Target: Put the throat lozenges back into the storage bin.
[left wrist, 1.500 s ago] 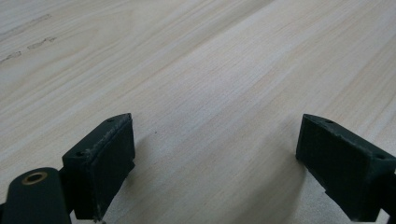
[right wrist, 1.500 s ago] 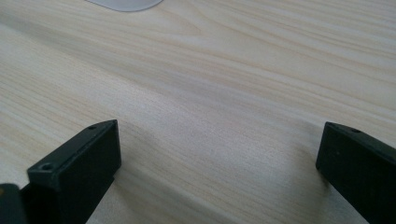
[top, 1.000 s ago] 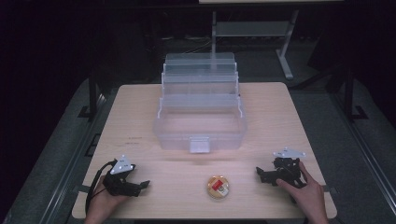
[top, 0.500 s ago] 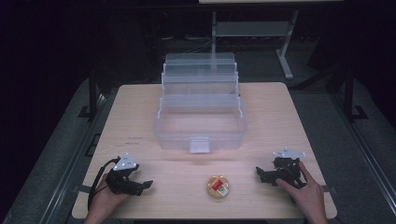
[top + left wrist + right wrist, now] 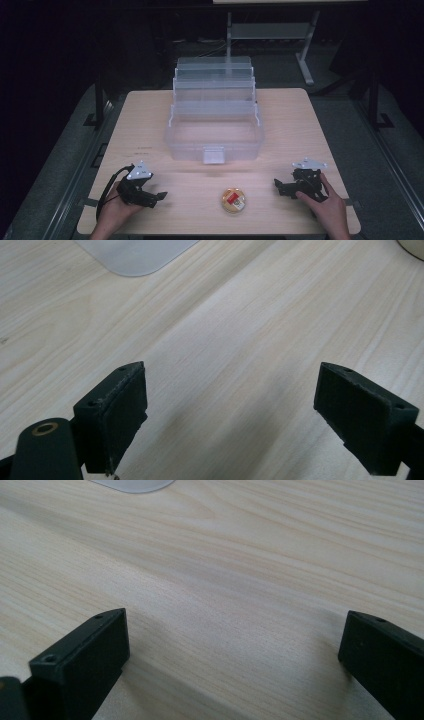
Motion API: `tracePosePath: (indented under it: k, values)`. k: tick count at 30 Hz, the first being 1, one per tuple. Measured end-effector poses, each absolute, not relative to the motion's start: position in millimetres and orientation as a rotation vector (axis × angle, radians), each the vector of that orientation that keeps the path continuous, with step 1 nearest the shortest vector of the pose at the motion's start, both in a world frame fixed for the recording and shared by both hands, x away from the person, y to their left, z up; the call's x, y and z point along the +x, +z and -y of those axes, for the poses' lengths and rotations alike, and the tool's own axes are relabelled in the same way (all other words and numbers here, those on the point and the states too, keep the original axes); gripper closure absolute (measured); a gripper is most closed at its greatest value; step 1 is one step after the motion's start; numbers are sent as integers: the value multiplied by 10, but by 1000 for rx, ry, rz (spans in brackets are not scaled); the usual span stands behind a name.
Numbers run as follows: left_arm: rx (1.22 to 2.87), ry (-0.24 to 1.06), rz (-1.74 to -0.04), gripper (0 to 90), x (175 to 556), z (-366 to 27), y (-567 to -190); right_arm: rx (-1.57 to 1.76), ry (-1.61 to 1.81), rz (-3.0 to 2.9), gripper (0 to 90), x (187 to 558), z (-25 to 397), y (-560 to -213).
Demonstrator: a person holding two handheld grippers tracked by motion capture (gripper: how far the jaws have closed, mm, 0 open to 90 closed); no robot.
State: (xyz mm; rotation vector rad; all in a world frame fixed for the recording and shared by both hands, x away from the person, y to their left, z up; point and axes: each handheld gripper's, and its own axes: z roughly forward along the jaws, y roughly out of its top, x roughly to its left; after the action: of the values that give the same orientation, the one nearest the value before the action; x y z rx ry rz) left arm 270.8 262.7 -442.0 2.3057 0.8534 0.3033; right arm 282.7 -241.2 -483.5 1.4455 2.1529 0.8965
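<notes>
Right now we have both grippers low over the near edge of the wooden table (image 5: 150, 115), one at each side of a small round container (image 5: 233, 200) with a red and white label on top. Taking that container as the centre of the clock in the high view, our left gripper (image 5: 159, 196) sits at nine o'clock, well apart from it, with its tips pointing toward three o'clock. Our right gripper (image 5: 278, 185) sits at about two to three o'clock, nearer but still apart, and its tips point toward nine o'clock. At twelve o'clock stands a clear plastic box (image 5: 215, 135), open, with its stepped trays rising toward the far side and a latch facing us. In the left gripper view our left gripper (image 5: 230, 410) has its jaws spread wide with bare wood between them, a corner of the box base (image 5: 135, 255) at eleven o'clock and a sliver of the round container (image 5: 412, 246) at one o'clock. In the right gripper view our right gripper (image 5: 232, 655) is likewise spread wide over bare wood, holding nothing, with an edge of the box base (image 5: 132, 484) at eleven o'clock
</notes>
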Motion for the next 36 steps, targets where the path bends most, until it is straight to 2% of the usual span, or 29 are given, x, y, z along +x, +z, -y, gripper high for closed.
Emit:
tracePosePath:
  k: [36]
  values:
    - [2434, 200, -711, 138, 2851, -2103, -4166, 1446, 896, -2153, 0, 2827, 2412, -4835]
